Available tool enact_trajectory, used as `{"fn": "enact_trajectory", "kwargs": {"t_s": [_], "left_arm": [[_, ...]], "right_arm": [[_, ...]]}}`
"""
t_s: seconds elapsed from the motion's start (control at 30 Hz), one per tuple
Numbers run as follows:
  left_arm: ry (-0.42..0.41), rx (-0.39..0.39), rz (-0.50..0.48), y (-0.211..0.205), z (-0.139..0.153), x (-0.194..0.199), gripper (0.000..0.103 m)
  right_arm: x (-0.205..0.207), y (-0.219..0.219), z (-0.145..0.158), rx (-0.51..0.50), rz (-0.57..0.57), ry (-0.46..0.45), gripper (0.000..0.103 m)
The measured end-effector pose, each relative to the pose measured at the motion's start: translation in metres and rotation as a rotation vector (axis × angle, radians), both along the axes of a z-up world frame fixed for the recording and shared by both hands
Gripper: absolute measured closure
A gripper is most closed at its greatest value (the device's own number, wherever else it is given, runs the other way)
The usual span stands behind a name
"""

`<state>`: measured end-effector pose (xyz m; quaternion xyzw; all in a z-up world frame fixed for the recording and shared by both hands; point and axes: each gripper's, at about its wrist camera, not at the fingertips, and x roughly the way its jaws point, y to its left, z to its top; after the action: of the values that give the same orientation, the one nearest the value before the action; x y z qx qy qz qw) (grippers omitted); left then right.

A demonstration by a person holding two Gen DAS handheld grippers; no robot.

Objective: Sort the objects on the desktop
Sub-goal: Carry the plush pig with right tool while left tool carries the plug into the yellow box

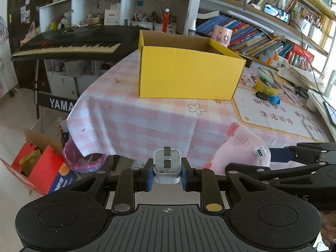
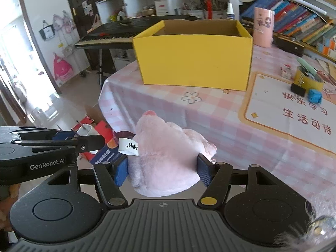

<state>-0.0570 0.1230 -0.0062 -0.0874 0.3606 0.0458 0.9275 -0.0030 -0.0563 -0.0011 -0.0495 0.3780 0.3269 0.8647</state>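
My left gripper (image 1: 167,173) is shut on a white plug adapter (image 1: 167,166), prongs pointing forward, held in the air before the table's near edge. My right gripper (image 2: 162,169) is shut on a pink plush toy (image 2: 168,153) with a white tag, also near the table's front edge. The plush shows in the left wrist view (image 1: 245,149), and the adapter shows in the right wrist view (image 2: 87,131). An open yellow cardboard box (image 1: 189,73) stands on the pink checked tablecloth (image 1: 147,121) ahead of both grippers; it also shows in the right wrist view (image 2: 195,61).
On the table's right lie a yellow tape roll (image 2: 307,79), a black clip (image 2: 298,89), a blue object (image 2: 315,97) and a printed mat (image 2: 283,113). A keyboard (image 1: 69,44) stands behind left. A red box (image 1: 44,168) and a bin (image 1: 84,159) sit on the floor.
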Motion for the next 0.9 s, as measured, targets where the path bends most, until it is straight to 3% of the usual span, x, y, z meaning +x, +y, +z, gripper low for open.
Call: {"fn": "enact_trajectory", "kwargs": {"t_s": [0.9], "left_arm": [[-0.040, 0.012, -0.061, -0.007, 0.006, 0.011, 0.079]], "right_arm": [[0.000, -0.005, 0.009, 0.000, -0.041, -0.042, 0.040]]}}
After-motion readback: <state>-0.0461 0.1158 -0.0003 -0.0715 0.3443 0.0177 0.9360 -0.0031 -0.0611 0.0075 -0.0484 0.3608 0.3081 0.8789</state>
